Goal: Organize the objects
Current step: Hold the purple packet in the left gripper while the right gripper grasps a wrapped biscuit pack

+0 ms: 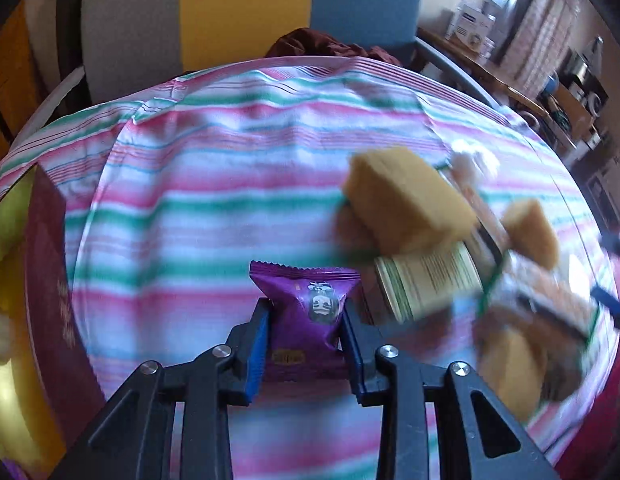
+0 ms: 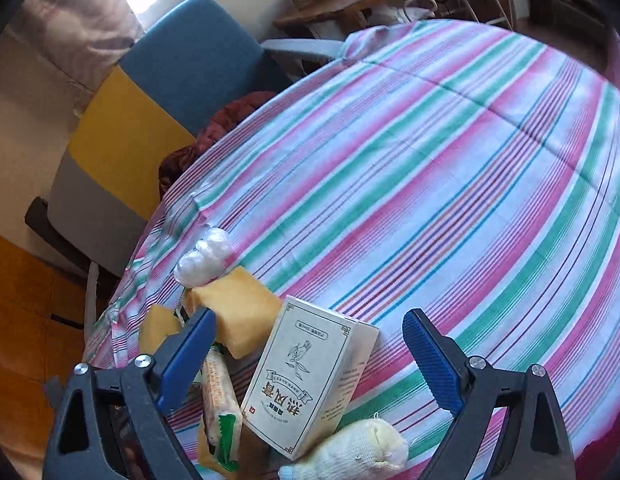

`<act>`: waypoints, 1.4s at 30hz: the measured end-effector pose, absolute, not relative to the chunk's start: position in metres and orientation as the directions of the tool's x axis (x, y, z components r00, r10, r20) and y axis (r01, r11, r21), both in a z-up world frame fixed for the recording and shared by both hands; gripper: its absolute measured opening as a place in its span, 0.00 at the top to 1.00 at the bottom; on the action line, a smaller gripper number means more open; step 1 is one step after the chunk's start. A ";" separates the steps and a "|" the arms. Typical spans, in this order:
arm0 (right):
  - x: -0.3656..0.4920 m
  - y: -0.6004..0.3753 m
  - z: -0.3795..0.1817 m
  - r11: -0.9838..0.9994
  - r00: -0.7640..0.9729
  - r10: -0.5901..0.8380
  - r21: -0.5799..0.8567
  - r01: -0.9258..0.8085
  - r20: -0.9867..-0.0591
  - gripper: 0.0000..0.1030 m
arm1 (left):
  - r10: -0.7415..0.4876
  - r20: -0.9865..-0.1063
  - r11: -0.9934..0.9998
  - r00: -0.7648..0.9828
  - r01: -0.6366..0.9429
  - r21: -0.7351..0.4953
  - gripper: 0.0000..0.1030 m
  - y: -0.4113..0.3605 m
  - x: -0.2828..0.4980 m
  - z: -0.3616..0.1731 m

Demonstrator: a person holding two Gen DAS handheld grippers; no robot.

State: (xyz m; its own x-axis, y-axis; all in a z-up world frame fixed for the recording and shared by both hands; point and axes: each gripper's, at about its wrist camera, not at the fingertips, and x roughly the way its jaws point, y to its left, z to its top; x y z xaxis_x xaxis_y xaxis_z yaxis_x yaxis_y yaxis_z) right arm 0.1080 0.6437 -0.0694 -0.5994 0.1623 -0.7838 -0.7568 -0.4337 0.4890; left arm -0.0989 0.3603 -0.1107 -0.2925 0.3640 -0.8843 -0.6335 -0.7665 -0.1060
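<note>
A purple snack packet (image 1: pixel 310 312) is being held between the closed-in blue pads (image 1: pixel 257 354) of the left gripper (image 1: pixel 305 344), pinched at its lower half, with its crimped top edge standing up beyond the fingertips. Far to the left of this claw, a dark red box (image 1: pixel 49 280) is being seen at the frame's edge, on the striped tablecloth (image 1: pixel 213 184). To the right of the claw and slightly ahead of it, a blurred pile is lying — yellow sponges (image 1: pixel 406 196), a cream carton (image 1: pixel 426 284) and wrapped biscuits (image 1: pixel 542 292) — though blur is keeping finer detail from being read.

In the right wrist view, the right gripper (image 2: pixel 310 356) is being held wide apart, with nothing clamped. Just at its left fingertip, a yellow sponge (image 2: pixel 245 316) is resting, with a clear plastic-wrapped bundle (image 2: pixel 205 260) ahead of it. Below that finger, a biscuit pack (image 2: pixel 219 400) is lying. Between the two fingers, closer to the left one, the white box (image 2: pixel 305 376) with printed characters is being propped at a tilt, touching neither pad as far as can be told. Nearer the camera, under the gap, a pale knitted bundle (image 2: pixel 362 452) is lying against the box's lower corner.
</note>
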 end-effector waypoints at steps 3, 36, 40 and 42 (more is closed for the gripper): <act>0.105 0.637 -0.061 -0.473 -0.643 0.161 0.513 -0.716 -0.748 0.10 | 0.386 -0.875 -0.738 -0.293 -0.668 -0.102 0.68 0.348 -0.073 -0.110; 0.021 0.506 -0.082 -0.967 -0.492 -0.035 0.153 -0.203 -0.870 0.43 | 0.467 -0.853 -0.687 -0.233 -0.703 -0.184 0.68 0.261 0.005 -0.107; 0.026 0.524 -0.077 -0.927 -0.533 -0.064 0.248 -0.282 -0.844 0.23 | 0.477 -0.850 -0.688 -0.223 -0.697 -0.203 0.67 0.260 0.003 -0.107; 0.027 0.526 -0.076 -0.923 -0.536 -0.042 0.238 -0.302 -0.843 0.23 | 0.480 -0.849 -0.687 -0.219 -0.696 -0.209 0.67 0.259 0.002 -0.107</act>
State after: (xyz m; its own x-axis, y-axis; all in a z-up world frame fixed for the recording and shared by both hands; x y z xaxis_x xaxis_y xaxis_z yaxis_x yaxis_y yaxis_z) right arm 0.0267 0.5263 -0.0759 -0.5360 -0.0419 -0.8432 -0.3024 -0.9230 0.2381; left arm 0.0021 0.2589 -0.1073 -0.2195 0.4803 -0.8492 -0.6958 -0.6872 -0.2088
